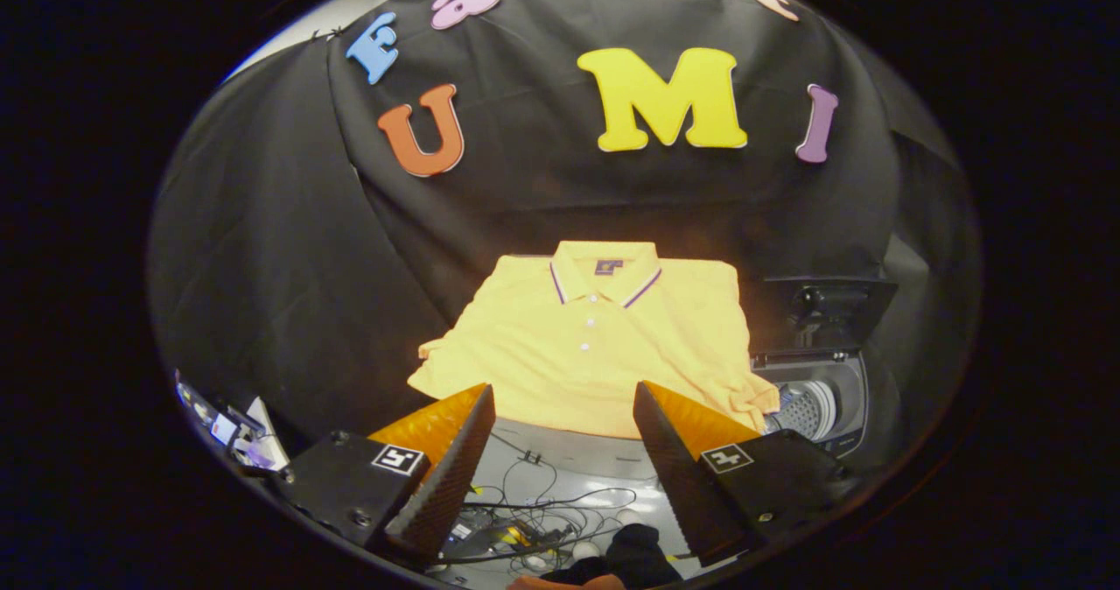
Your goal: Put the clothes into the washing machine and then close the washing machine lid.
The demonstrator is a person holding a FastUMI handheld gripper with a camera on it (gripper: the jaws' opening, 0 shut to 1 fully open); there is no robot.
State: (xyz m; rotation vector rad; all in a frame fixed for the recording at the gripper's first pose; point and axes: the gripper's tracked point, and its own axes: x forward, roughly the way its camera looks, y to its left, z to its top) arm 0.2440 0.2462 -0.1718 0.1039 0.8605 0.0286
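Yellow polo shirt lies flat on your table, beyond your wide-open, empty tool; beside it the washing machine stands open, drum showing.

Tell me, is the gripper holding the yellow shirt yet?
No, nothing is held. The gripper is open, its fingers apart, with the yellow shirt lying flat just ahead of them.

The shirt is plain bright yellow, with white buttons, a dark purple stripe along each collar edge, and a small dark purple label inside the neck. The washer beside it is grey and black, its drum pale and dotted with holes.
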